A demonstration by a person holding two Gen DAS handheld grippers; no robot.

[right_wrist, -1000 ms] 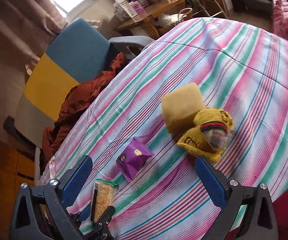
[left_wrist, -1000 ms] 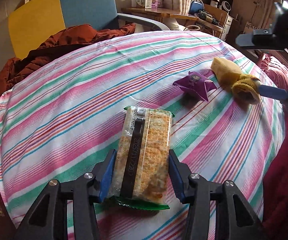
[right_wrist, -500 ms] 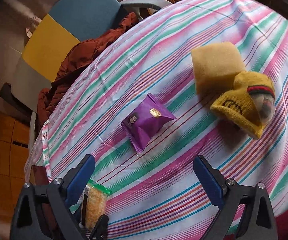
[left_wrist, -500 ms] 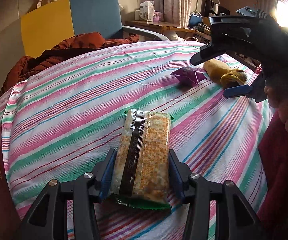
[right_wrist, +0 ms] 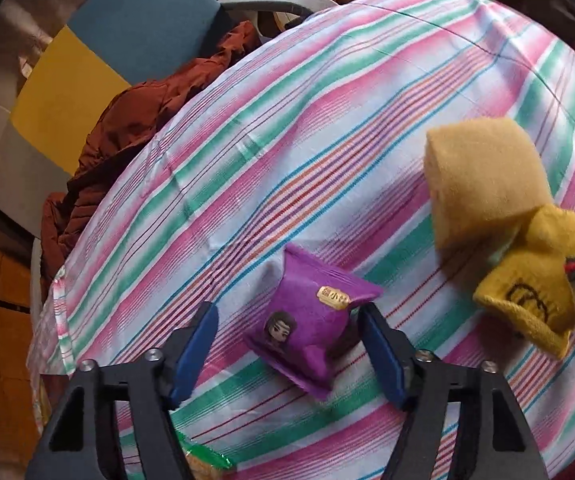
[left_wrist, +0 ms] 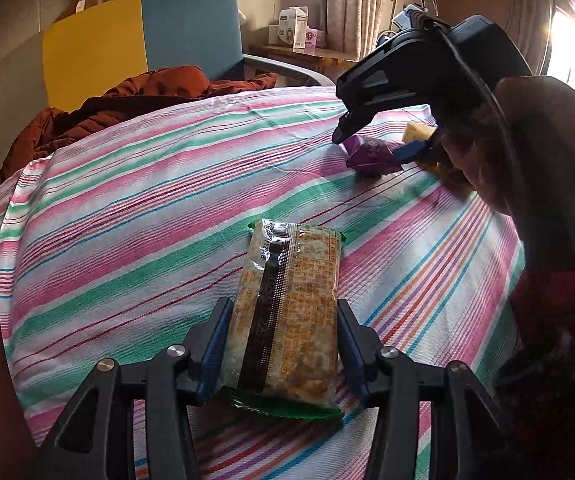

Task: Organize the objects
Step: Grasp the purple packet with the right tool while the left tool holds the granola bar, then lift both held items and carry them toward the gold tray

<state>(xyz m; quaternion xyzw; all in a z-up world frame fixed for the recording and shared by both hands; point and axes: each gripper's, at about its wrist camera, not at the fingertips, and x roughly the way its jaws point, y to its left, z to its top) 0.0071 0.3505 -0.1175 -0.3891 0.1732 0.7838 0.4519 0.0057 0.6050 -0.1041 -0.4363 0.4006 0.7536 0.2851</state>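
Gripping cracker packet (left_wrist: 287,316), left tool (left_wrist: 283,344), right tool (right_wrist: 289,354) spread wide around purple pouch (right_wrist: 311,328), near table's edge.

My right gripper (right_wrist: 287,356) has its blue fingers (right_wrist: 193,350) spread on either side of a purple snack packet (right_wrist: 307,324). The right finger lies just beside the packet's edge; the left finger stands apart from it. The packet lies flat on the striped cloth (right_wrist: 287,152) covering the surface. To the right of it I see a tan sponge block (right_wrist: 483,184) touching a yellow knitted item (right_wrist: 535,276) with a red-and-green band. A green-edged cracker packet (right_wrist: 203,460) shows at the bottom edge. Beyond the cloth, a rust-brown jacket (right_wrist: 135,128) lies on a blue-and-yellow chair (right_wrist: 119,36).
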